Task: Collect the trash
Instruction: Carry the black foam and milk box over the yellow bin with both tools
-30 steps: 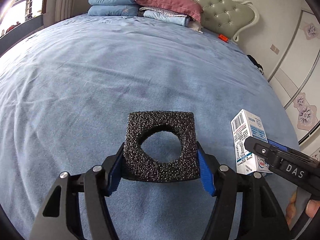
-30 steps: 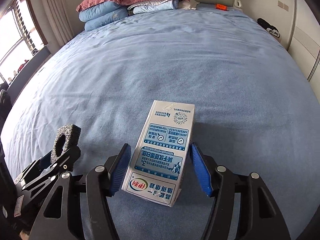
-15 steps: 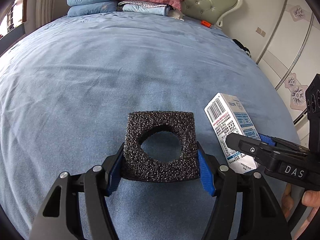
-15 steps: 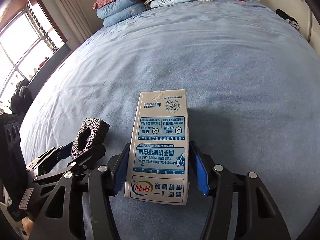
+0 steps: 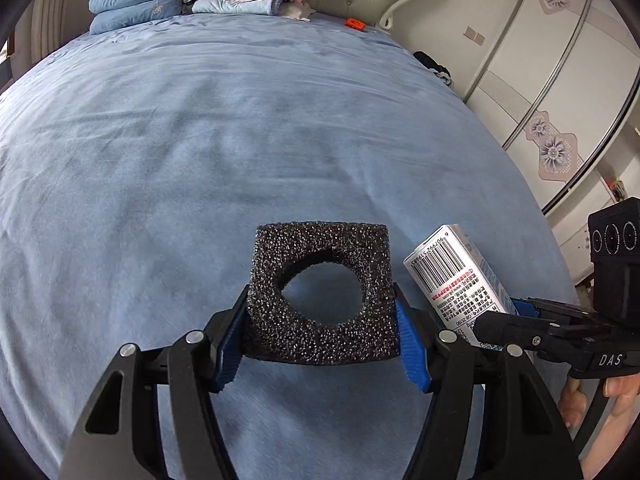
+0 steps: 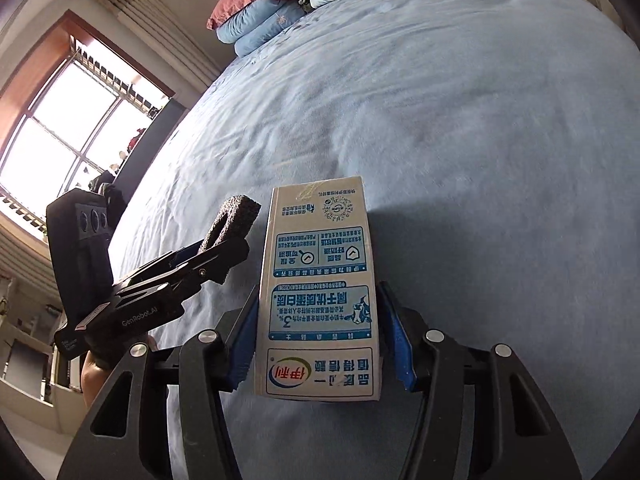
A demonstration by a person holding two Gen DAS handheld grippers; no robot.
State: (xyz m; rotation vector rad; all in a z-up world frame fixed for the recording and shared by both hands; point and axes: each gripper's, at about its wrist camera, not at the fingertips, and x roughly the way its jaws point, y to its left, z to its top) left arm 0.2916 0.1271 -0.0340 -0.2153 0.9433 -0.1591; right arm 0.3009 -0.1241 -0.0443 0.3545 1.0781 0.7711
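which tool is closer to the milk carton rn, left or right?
Right. The right tool is clamped on the milk carton, its jaws having just closed further. The left tool holds the black foam block beside it, apart from the carton.

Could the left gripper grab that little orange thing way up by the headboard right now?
Probably not: the left gripper is shut on foam, and the orange thing lies far across the bed.

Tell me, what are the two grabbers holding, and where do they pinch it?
The left gripper pinches the black foam block by its two sides. The right gripper pinches the milk carton by its two narrow sides, near its lower end.
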